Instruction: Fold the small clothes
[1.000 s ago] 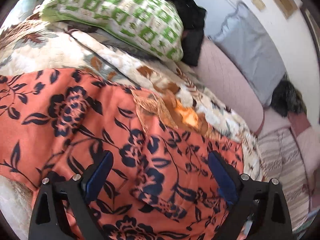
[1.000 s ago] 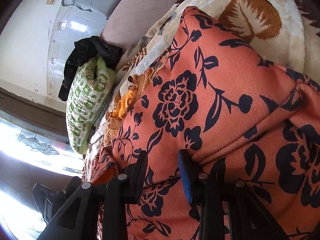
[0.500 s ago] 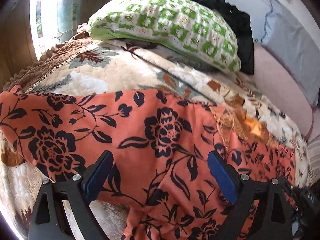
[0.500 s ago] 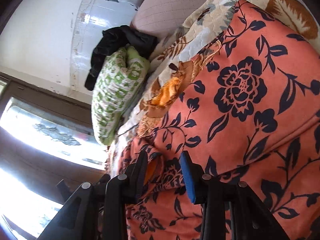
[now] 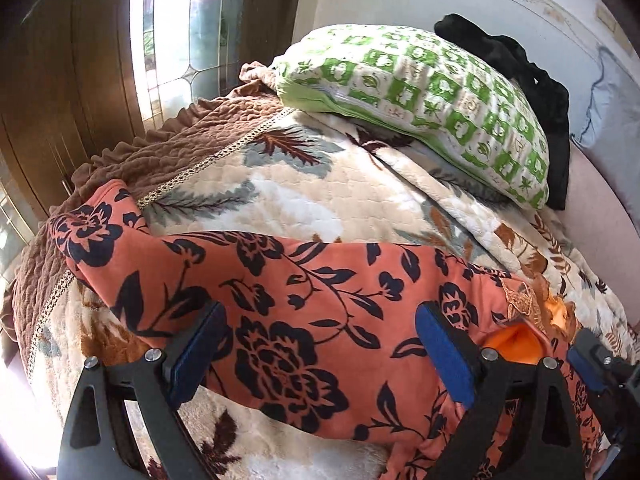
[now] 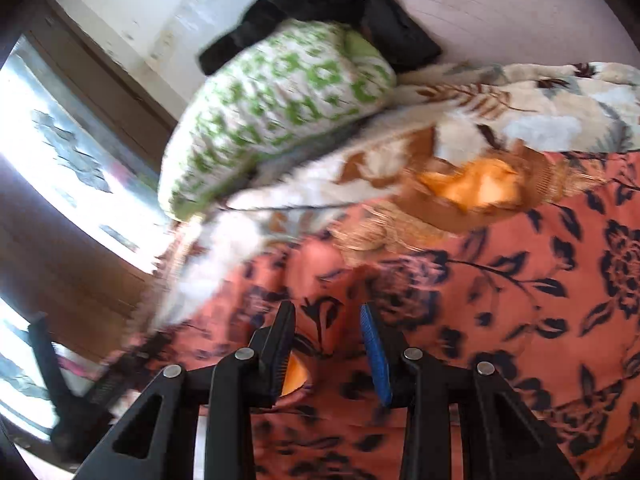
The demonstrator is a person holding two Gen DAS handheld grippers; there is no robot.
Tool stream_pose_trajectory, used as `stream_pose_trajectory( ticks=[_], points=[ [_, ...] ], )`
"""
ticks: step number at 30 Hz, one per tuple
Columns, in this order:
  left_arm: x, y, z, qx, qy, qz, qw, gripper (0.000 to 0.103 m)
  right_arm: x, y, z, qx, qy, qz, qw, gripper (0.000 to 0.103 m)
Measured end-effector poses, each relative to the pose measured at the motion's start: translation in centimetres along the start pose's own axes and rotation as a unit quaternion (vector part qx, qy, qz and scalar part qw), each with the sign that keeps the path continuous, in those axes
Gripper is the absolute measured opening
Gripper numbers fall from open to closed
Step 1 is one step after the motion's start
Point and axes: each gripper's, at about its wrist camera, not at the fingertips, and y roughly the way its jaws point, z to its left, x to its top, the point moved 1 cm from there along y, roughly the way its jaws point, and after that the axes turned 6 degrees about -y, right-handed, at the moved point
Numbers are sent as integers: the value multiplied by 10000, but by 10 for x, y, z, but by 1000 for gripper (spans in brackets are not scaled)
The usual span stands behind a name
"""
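An orange garment with dark blue flowers (image 5: 300,320) lies spread across the bed, with one end reaching the bed's left edge. My left gripper (image 5: 320,354) hangs over its middle, open wide, with cloth beneath the fingers but nothing pinched. In the right wrist view the garment (image 6: 520,300) fills the lower right, its gold lace neckline and orange lining (image 6: 472,188) showing. My right gripper (image 6: 326,336) is shut on a bunched fold of it, orange lining beside the left finger. One blue pad (image 5: 584,364) of that gripper shows at the left view's right edge.
A green-and-white pillow (image 5: 420,100) and black clothing (image 5: 520,68) lie at the head of the bed. A leaf-patterned quilt (image 5: 280,184) covers the bed, with a brown frilled bedspread (image 5: 160,156) at its left edge. Wooden doors and a glass window (image 5: 188,20) stand beyond.
The left gripper has swung left along the garment, still open, and the bed's left edge and window have come into view. The right gripper has risen and rolled, keeping the fold between its fingers.
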Motion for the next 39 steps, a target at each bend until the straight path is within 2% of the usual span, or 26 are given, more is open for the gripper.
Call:
stream_pose_trajectory(
  ticks=[1,3,5,8,9,10,11,15,18,20,21,22,23,25,28,31,35,39],
  points=[
    [1,0,4,8,-80,15,10000,95,4,-1,12,222,-17,-109,9997,38],
    [5,-1,12,-21,-219,17,9998,95,5,1,25,20,-151,-126,9998,38],
    [9,-3,19,28,-328,-30,9995,95,-3,16,22,-75,-2,214,9997,38],
    [13,-7,31,13,-555,-68,9984,95,-28,51,2,251,481,820,9952,38],
    [13,-9,33,-6,-586,-88,9982,95,-39,64,-2,228,558,1045,9927,38],
    [14,-11,34,-4,-567,-116,9983,95,-49,74,-6,110,602,1203,9908,35],
    [14,-12,35,3,-508,-132,9986,95,-53,72,-5,71,575,1020,9931,35],
    [17,-20,41,-270,-456,-241,9983,95,-50,43,6,326,374,747,9960,36],
    [22,-38,54,-552,-671,-586,9945,95,-57,10,10,297,-114,707,9970,39],
    [27,-52,68,-584,-871,-887,9905,95,-65,-16,6,207,-413,641,9969,39],
    [28,-59,78,-508,-979,-1068,9881,96,-70,-30,0,139,-528,591,9968,41],
    [30,-65,90,-396,-1113,-1246,9851,96,-75,-42,-4,56,-632,535,9965,58],
    [32,-70,105,-283,-1286,-1397,9814,96,-80,-54,-9,-43,-705,449,9965,66],
    [38,-73,140,-107,-1737,-1487,9734,96,-91,-78,-22,-194,-811,247,9962,69],
    [46,-58,193,-228,-2493,-1057,9624,96,-103,-99,-48,-266,-799,140,9964,69],
    [44,-33,227,-659,-3099,-405,9476,96,-112,-105,-74,-157,-559,-13,9983,69],
    [41,-4,237,-1186,-3498,67,9293,95,-108,-90,-93,128,-15,118,9998,69],
    [46,6,223,-1695,-3531,96,9201,93,-107,-80,-83,69,-302,211,9993,69]
  ],
)
